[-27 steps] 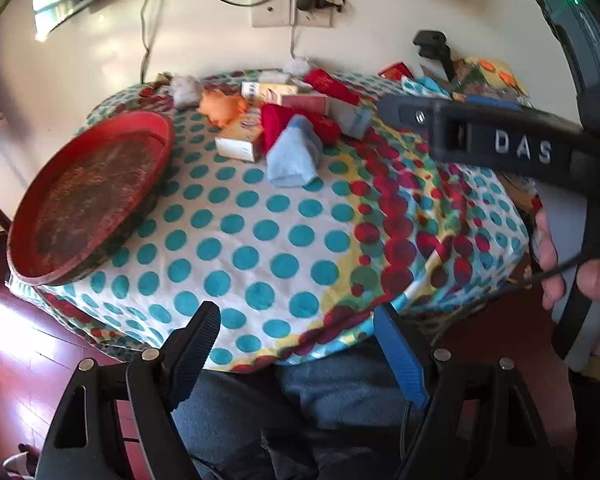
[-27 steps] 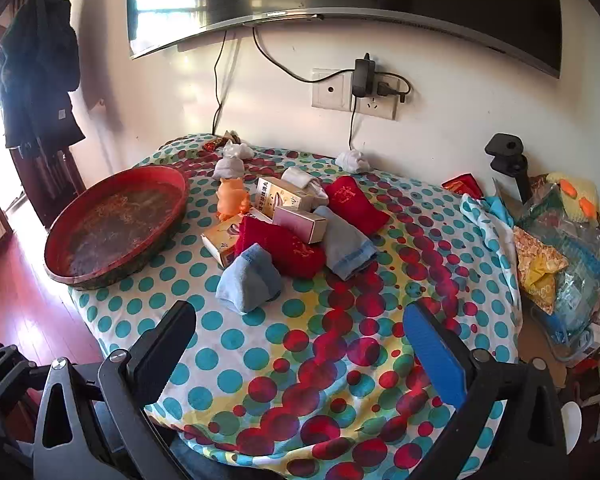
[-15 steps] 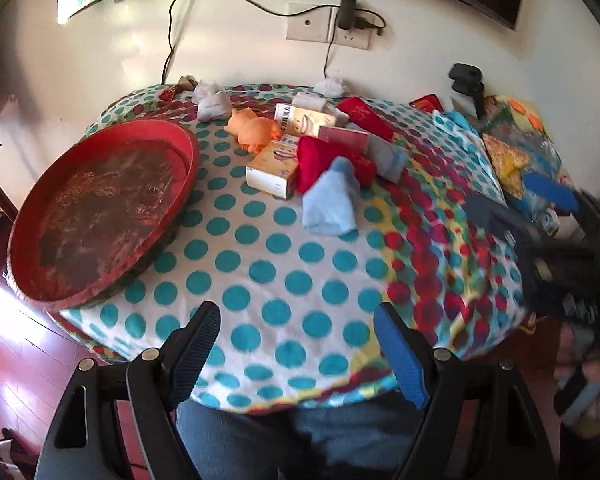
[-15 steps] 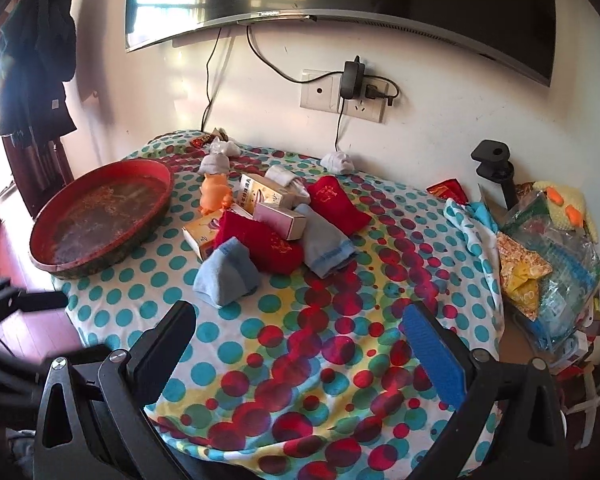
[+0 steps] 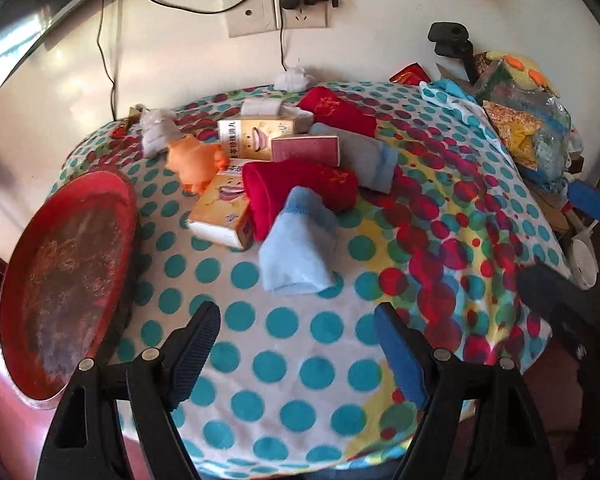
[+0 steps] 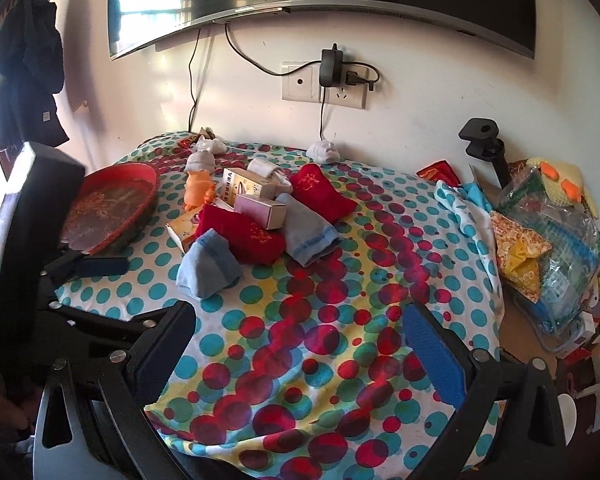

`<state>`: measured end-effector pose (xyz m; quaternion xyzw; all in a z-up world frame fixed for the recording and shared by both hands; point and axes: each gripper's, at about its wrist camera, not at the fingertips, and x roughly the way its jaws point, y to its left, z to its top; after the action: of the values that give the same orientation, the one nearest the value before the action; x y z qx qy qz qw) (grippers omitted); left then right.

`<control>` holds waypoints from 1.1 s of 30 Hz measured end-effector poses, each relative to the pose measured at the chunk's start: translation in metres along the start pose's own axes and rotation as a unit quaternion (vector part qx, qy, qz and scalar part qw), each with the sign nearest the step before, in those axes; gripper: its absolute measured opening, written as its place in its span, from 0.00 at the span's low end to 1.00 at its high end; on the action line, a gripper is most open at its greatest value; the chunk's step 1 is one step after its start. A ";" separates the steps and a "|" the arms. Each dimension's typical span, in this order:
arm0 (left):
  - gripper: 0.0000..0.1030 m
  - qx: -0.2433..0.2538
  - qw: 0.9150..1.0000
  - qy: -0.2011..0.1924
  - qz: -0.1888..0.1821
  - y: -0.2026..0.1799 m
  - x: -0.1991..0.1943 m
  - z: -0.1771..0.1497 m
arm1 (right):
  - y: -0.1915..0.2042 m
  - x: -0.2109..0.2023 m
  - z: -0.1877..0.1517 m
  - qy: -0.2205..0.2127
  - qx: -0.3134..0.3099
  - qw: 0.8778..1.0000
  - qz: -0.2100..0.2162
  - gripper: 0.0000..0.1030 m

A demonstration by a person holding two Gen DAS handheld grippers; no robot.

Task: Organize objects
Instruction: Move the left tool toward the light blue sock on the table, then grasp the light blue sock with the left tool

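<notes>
**Both grippers wide, nothing picked up**

The left hand-held gripper and right hand-held gripper both hang spread and empty over the desk's near edge. The pile of socks and boxes sits mid-desk toward the far edge, and the red tray is at the left edge.

Left tool and right tool gape wide, empty.

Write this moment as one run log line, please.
left gripper: open, empty | right gripper: open, empty | red tray: empty | light blue sock: nearest, untouched
</notes>
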<state>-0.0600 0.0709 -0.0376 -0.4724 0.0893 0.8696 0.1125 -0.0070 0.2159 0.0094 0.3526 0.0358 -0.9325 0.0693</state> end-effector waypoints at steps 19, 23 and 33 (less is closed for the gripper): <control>0.79 -0.015 1.000 0.009 0.022 0.007 0.055 0.027 | -0.025 0.012 -0.005 0.008 0.033 0.999 0.003 1.00; 0.79 -0.011 1.000 0.001 0.014 0.013 0.060 0.028 | -0.025 0.018 -0.003 0.008 0.039 0.999 0.009 1.00; 0.40 0.008 0.999 0.013 -0.029 0.008 0.074 0.028 | -0.023 0.037 0.002 0.013 0.042 0.999 0.021 1.00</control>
<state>-0.1235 0.0788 -0.0846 -0.4848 0.0837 0.8592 0.1401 -0.0393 0.2342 -0.0137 0.3677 -0.0103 -0.9270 0.0731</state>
